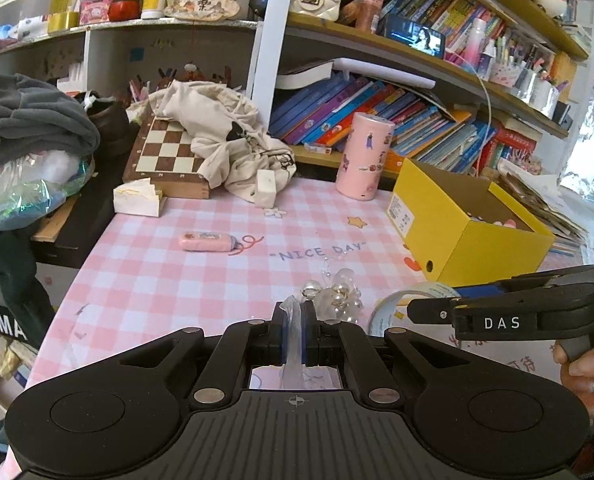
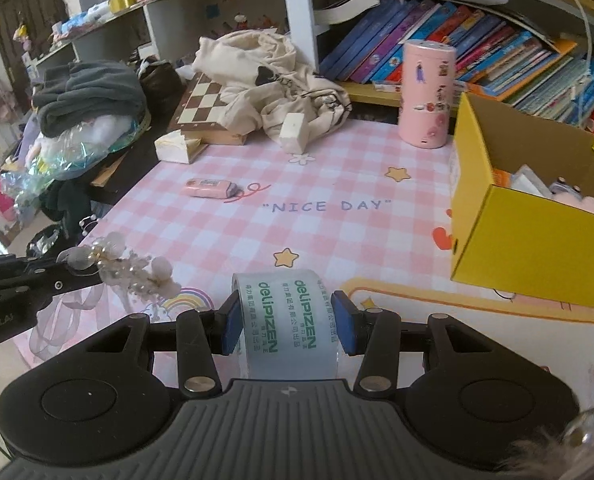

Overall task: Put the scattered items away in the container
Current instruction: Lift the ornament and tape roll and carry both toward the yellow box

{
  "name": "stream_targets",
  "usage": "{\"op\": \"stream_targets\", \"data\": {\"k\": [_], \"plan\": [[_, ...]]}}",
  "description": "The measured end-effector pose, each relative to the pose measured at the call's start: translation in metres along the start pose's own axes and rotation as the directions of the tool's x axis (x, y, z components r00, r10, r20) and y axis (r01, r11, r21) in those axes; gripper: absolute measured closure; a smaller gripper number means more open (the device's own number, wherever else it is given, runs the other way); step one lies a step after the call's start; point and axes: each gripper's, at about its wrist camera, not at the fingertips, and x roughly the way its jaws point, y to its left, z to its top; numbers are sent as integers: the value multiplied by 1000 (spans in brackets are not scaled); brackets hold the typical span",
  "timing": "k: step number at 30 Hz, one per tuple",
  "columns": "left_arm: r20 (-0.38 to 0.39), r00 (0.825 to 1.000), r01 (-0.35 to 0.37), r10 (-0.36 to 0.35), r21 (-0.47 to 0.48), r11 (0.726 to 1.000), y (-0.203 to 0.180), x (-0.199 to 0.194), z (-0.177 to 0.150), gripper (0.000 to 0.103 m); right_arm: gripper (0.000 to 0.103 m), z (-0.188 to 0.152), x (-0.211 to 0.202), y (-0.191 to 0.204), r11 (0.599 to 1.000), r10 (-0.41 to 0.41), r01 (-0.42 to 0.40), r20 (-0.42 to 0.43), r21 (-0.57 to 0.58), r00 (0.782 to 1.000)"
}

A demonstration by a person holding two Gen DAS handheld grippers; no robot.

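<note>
My left gripper point(image 1: 295, 334) is shut on the sheer ribbon of a pearl and bead hair ornament point(image 1: 337, 294), held above the pink checked tablecloth; the ornament also shows in the right wrist view point(image 2: 133, 268). My right gripper point(image 2: 289, 320) is shut on a roll of clear tape point(image 2: 289, 320) printed in green; the roll also shows in the left wrist view point(image 1: 393, 308). The yellow cardboard box point(image 1: 469, 216), open, stands to the right and holds several small items point(image 2: 557, 192). A pink eraser-like item point(image 1: 209, 241) lies on the cloth at the left point(image 2: 211, 187).
A pink cylinder point(image 1: 363, 156) stands behind the box. A chessboard point(image 1: 165, 152) under a cream cloth point(image 1: 225, 136), a white block point(image 1: 265, 188) and a tissue packet point(image 1: 137, 198) sit at the back. Bookshelves rise behind. Grey clothes point(image 1: 33, 120) pile at the left.
</note>
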Motion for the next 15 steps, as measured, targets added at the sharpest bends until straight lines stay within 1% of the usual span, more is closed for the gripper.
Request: {"op": "stream_targets", "data": {"k": [8,15], "plan": [[-2,999,41,-41,14,999,-11,-9,-8,99,59,-18,-20,-1,999,-30,30,9,12,1000],[-11,996,87,-86,41,995,-25,-9,-11,99,59,-32,-37,-14,995,-79,78,11,63,997]]}}
